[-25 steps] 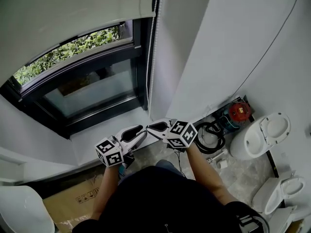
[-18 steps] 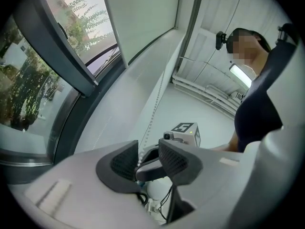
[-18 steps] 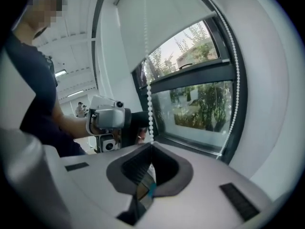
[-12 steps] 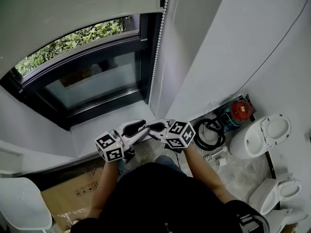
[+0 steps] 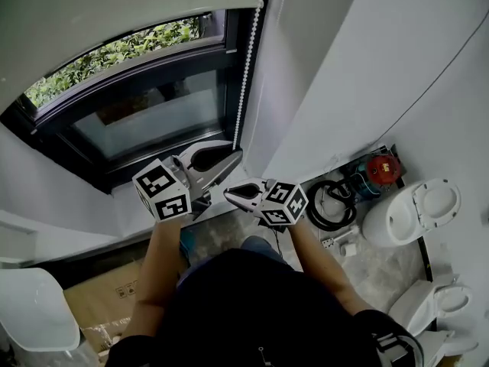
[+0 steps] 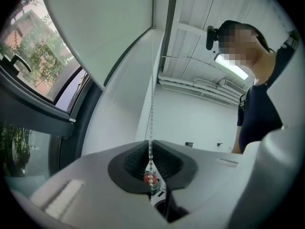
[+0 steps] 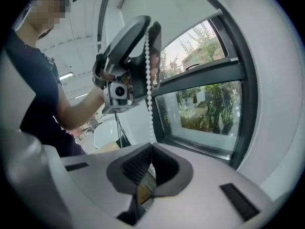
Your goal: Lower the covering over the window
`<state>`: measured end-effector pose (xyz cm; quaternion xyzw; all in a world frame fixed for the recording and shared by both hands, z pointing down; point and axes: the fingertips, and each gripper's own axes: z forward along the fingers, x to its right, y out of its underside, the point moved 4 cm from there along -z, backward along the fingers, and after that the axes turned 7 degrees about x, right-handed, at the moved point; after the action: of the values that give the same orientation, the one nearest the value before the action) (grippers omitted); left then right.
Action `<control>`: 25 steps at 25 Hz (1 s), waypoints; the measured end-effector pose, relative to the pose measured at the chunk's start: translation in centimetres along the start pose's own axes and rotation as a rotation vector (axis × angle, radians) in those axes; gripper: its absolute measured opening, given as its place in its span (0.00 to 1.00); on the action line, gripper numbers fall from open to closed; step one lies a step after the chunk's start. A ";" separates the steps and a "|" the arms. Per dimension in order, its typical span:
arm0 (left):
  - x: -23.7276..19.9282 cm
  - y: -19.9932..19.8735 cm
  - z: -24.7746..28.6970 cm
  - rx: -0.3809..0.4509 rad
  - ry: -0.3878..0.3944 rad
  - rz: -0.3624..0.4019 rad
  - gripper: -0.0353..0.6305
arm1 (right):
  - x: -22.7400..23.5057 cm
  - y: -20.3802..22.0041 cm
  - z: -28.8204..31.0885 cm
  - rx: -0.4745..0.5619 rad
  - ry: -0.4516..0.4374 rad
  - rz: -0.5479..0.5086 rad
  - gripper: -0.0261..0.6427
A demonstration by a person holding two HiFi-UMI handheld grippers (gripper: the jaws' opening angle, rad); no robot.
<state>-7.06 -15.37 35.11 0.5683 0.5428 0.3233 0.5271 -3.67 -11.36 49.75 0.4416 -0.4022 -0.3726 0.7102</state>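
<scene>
1. The blind [image 5: 114, 6] covers the window's [image 5: 145, 121] top.
2. The bead chain [image 5: 246, 75] hangs along the window's right edge.
3. A toilet [image 5: 409, 212] stands at right, a coiled hose [image 5: 330, 209] just left of it.

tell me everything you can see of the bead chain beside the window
The bead chain is a string of small white beads, plastic by the look, hanging nearly straight from the right end of the roller blind along the dark window frame. The left gripper, whose jaws have just been closing, pinches it higher up; the right gripper is shut on it just below, and the chain runs straight between them.
</scene>
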 end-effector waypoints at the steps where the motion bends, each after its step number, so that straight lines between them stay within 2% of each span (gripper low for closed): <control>1: -0.1 -0.3 0.4 -0.020 -0.001 0.009 0.09 | 0.1 0.0 0.0 0.005 0.000 0.000 0.06; 4: -0.1 0.4 1.0 -0.057 0.028 -0.016 0.09 | 0.5 0.5 0.0 -0.006 0.013 -0.004 0.06; 8: -0.1 3.4 0.5 -0.104 0.043 -0.086 0.09 | 0.8 3.2 0.2 -0.089 0.026 -0.034 0.06; 11: -0.1 4.1 0.0 -0.052 0.049 -0.155 0.09 | 1.1 4.0 0.1 -0.050 0.034 0.024 0.06; 14: -0.2 5.3 -0.7 -0.072 0.022 -0.179 0.09 | 1.2 5.2 0.5 -0.109 0.023 0.011 0.06; 17: -0.1 7.0 -1.5 -0.052 0.014 -0.237 0.09 | 0.9 6.8 0.6 -0.137 0.013 0.036 0.06; 20: -0.5 7.7 -1.5 -0.071 0.001 -0.251 0.09 | 0.9 7.5 0.6 -0.142 0.013 0.062 0.06; 25: -0.2 8.1 -1.1 -0.034 0.023 -0.297 0.09 | 0.9 7.5 0.4 -0.150 -0.004 0.069 0.06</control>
<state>-5.85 -14.09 43.14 0.4689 0.6215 0.2574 0.5725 -2.37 -9.83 57.09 0.3723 -0.3894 -0.3780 0.7529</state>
